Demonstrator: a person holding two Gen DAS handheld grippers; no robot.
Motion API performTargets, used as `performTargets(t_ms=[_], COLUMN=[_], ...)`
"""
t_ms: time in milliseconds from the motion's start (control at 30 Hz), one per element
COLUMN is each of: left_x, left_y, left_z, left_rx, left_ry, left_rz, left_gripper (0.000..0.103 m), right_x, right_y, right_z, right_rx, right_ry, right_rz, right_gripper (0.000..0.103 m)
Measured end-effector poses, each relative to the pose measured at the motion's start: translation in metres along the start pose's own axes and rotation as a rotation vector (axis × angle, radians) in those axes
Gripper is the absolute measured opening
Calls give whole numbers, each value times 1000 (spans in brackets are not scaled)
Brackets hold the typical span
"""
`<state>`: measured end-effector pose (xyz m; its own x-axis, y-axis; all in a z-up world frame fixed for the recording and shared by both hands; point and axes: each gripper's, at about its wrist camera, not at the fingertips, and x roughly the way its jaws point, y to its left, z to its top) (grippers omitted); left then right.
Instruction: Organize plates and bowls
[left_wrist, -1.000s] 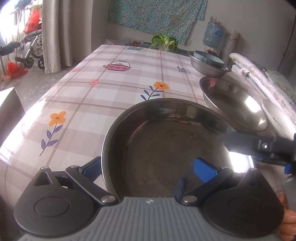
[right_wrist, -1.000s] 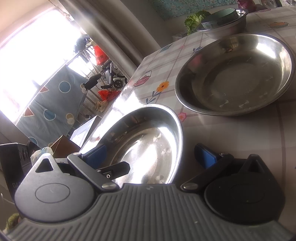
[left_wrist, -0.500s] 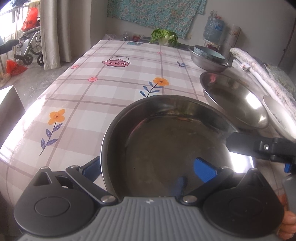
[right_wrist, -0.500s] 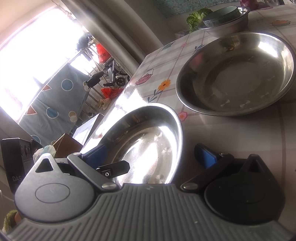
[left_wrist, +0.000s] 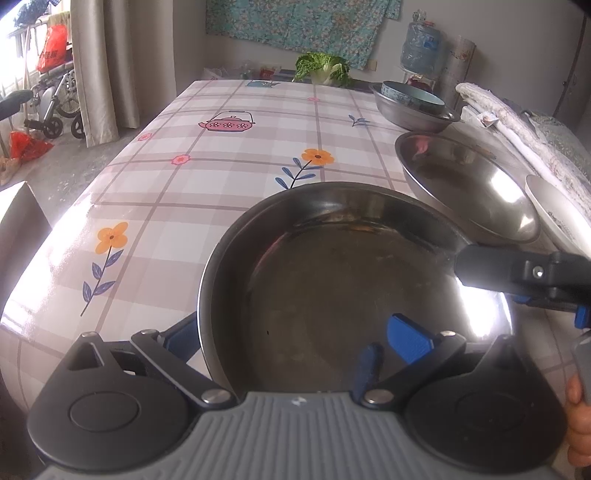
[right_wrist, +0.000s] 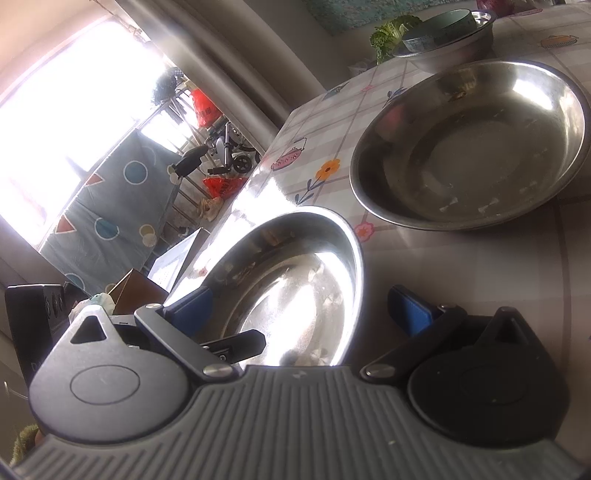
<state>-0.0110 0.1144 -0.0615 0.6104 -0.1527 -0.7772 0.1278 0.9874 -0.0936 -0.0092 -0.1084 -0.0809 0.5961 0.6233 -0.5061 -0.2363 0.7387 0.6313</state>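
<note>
A steel bowl (left_wrist: 332, 280) fills the near part of the left wrist view and also shows in the right wrist view (right_wrist: 295, 280). My left gripper (left_wrist: 295, 336) straddles its near rim, jaws wide open, one finger outside and one inside. My right gripper (right_wrist: 299, 306) straddles the opposite rim, also open; one of its fingers (left_wrist: 517, 273) reaches over the rim in the left wrist view. A second larger steel bowl (left_wrist: 469, 188) (right_wrist: 472, 147) sits beyond on the table. Further back a steel bowl (left_wrist: 413, 114) holds a blue bowl (left_wrist: 410, 96).
The table has a checked floral cloth (left_wrist: 221, 166). A white plate (left_wrist: 557, 214) and folded towels (left_wrist: 517, 136) lie at the right edge. A cabbage (left_wrist: 323, 70) sits at the far end. A wheelchair (left_wrist: 51, 103) stands left of the table.
The view has lifted and drawn back slightly, so more of the table and the far bowls show. Both grippers stay open around the near bowl's rim.
</note>
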Motion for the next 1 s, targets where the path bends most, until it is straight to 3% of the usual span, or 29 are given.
performTargets(t_ms=[233, 1000], left_x=[-4, -6], left_y=[12, 25], left_z=[1, 2], left_rx=[-61, -119], left_ry=[-21, -31], left_rz=[-59, -124], left_gripper=[103, 103], right_x=[0, 0], right_y=[1, -3], right_z=[0, 1], right_rx=[-1, 25], right_ry=[1, 0], right_rz=[-3, 10], right_gripper=[102, 102])
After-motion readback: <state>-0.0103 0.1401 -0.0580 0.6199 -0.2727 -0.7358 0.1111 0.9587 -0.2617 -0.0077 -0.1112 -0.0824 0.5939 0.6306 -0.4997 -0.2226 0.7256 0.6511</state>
